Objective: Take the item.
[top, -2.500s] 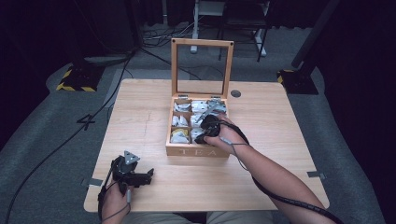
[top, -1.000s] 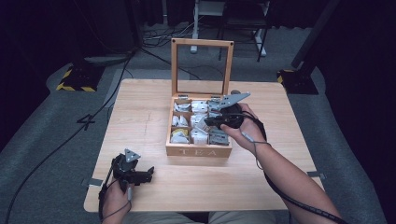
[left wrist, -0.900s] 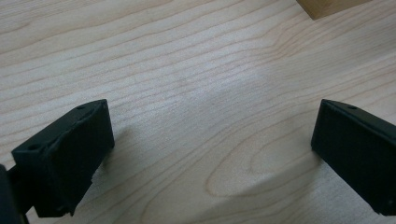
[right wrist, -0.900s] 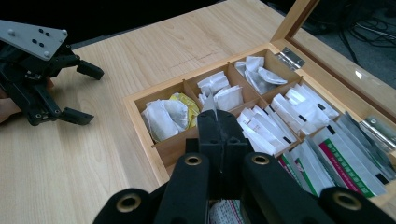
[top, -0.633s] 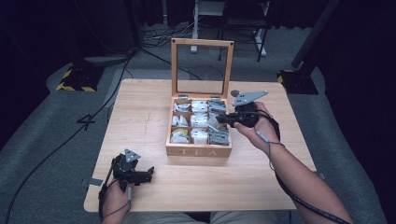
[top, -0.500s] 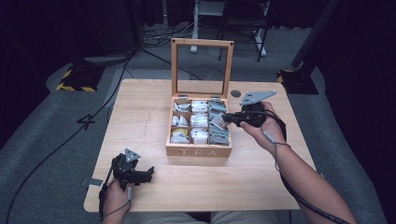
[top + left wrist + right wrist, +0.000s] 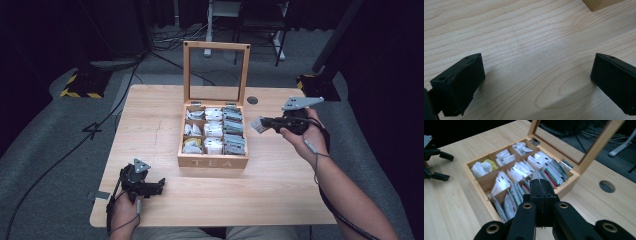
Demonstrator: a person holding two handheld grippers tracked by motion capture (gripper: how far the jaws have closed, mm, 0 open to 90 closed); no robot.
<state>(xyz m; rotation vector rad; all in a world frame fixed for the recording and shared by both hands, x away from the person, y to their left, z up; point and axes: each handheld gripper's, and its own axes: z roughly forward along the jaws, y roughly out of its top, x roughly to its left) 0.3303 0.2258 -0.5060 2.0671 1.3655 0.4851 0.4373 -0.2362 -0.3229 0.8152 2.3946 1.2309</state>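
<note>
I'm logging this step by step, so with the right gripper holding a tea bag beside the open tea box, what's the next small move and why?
Probably carry the tea bag a little further right and lower it onto bare table. The right gripper is shut on it, lifted clear of the tea box, with open tabletop beneath. The left gripper rests open near the front edge.

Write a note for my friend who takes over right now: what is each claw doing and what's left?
Right claw: shut on a tea bag, held in the air just right of the tea box.
Left claw: open, holding nothing, low at the table's front left corner.
Tea box: lid up, compartments full of bags.
Done: one bag is out of the box.
Left: set it down, probably on the table right of the box.
</note>
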